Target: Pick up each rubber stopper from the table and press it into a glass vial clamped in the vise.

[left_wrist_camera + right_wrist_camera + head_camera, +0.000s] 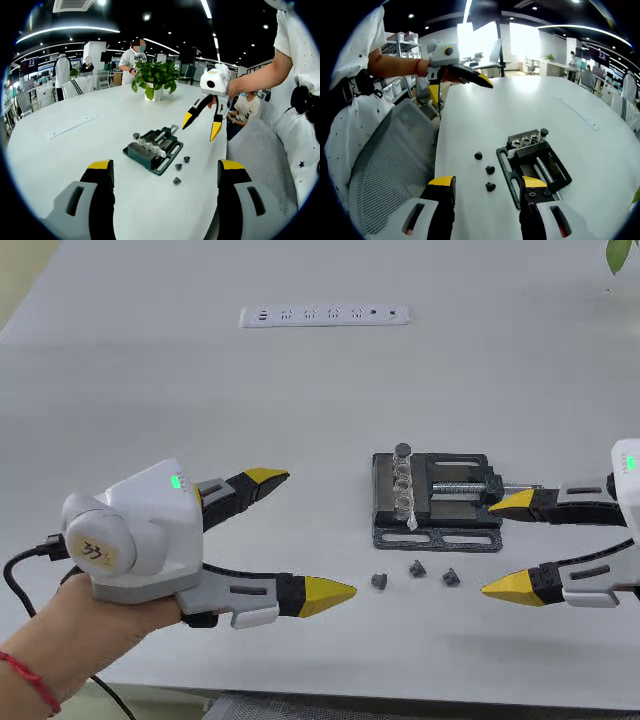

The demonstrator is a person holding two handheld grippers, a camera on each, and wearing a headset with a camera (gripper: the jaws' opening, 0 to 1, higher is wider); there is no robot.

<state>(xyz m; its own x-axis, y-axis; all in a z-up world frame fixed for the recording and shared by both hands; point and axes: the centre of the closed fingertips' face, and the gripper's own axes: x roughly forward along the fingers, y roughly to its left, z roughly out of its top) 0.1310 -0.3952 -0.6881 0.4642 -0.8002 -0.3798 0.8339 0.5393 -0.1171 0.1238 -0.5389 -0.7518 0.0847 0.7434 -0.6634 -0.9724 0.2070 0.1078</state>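
- The left tongs point(321, 532) hung spread wide, well to the left of the vise point(435, 498), with nothing between the tips.
- The right tongs point(487, 547) were spread and empty too, just off the vise's right end, by its screw.
- The vise sat on the bench point(200, 390) with a row of vials point(403, 490) clamped in it. The far one wore a dark stopper point(402, 451); the rest looked open.
- Three loose stoppers point(417, 567) lay in a line just in front of the vise.
- Step in hand, I'd say: reaching for the next stopper.
- The next move called for lowering one pair of tongs over a single stopper and pinching its sides squarely.
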